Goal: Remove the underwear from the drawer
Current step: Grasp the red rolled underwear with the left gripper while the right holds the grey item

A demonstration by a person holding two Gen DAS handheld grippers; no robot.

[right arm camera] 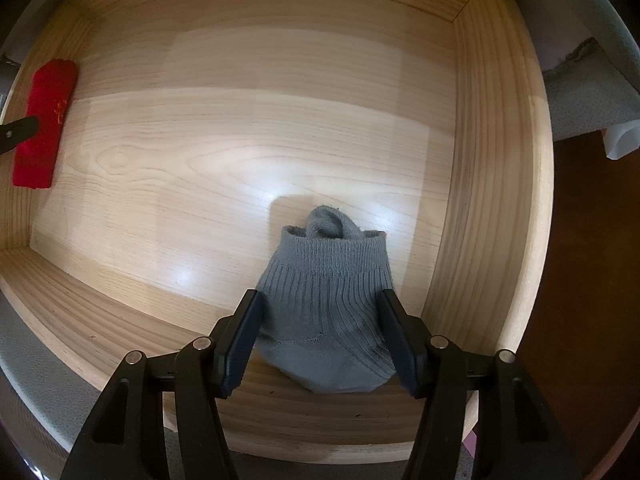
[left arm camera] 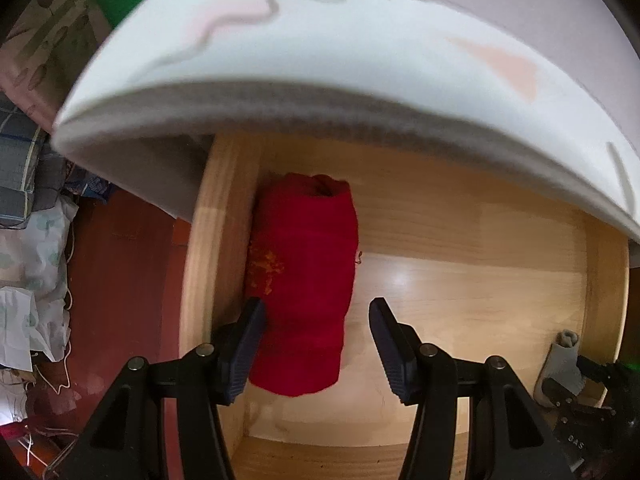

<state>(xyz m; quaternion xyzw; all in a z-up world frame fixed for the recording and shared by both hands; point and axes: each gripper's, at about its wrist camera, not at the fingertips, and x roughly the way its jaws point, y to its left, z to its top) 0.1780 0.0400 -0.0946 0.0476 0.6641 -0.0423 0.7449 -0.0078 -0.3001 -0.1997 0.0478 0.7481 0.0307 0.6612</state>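
Observation:
A rolled red underwear [left arm camera: 304, 284] with a small gold pattern lies in the open wooden drawer [left arm camera: 480, 272] against its left wall. My left gripper [left arm camera: 318, 320] is open, its fingers on either side of the roll's near end. The roll also shows in the right wrist view [right arm camera: 42, 120] at far left, with a left finger tip beside it. A folded grey knit piece [right arm camera: 328, 312] lies near the drawer's front right corner [right arm camera: 460, 280]. My right gripper [right arm camera: 320, 312] is open, its fingers straddling the grey piece. The grey piece and my right gripper show in the left wrist view [left arm camera: 562, 364].
A white padded surface [left arm camera: 320, 64] overhangs the back of the drawer. To the left lie red-brown floor [left arm camera: 116, 280], crumpled white fabric [left arm camera: 28, 280] and folded bedding. The drawer's wooden bottom [right arm camera: 260, 140] lies between the two pieces.

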